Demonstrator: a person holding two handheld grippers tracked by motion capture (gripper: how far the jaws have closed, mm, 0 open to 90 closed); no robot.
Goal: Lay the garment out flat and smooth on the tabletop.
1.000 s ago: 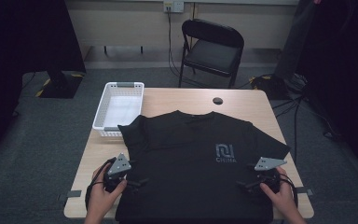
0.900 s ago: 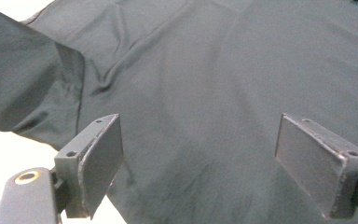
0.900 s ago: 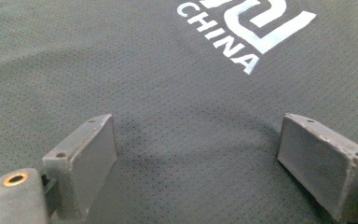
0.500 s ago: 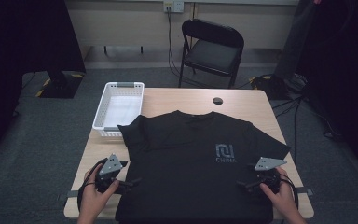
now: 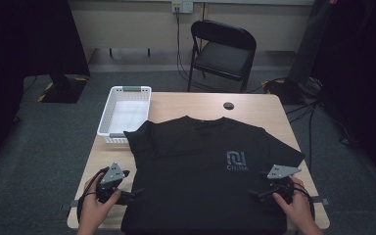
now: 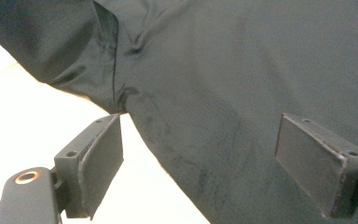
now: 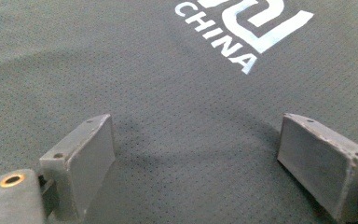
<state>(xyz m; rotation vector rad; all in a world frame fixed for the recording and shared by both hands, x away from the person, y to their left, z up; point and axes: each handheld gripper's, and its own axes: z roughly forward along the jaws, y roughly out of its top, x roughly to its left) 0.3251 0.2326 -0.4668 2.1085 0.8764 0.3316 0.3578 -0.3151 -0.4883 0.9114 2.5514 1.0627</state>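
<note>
A black T-shirt [image 5: 200, 171] with a pale "CHINA" logo [image 5: 237, 160] lies flat, front up, on the wooden table [image 5: 269, 110]. My left gripper [image 5: 133, 192] is open at the shirt's left side edge, below the sleeve. In the left gripper view its jaws straddle the edge of the T-shirt [image 6: 242, 93], one over bare table [image 6: 37, 121]. My right gripper [image 5: 254, 193] is open over the shirt's lower right part. In the right gripper view both jaws hover above the T-shirt [image 7: 168, 107], just short of the logo [image 7: 242, 28].
A white plastic basket [image 5: 125, 113] stands at the table's far left, touching the shirt's left sleeve. A small black round object [image 5: 228, 105] lies near the far edge. A black folding chair [image 5: 223, 49] stands behind the table.
My left gripper has slid a little left and toward me along the shirt's side edge. The right gripper has stayed put.
</note>
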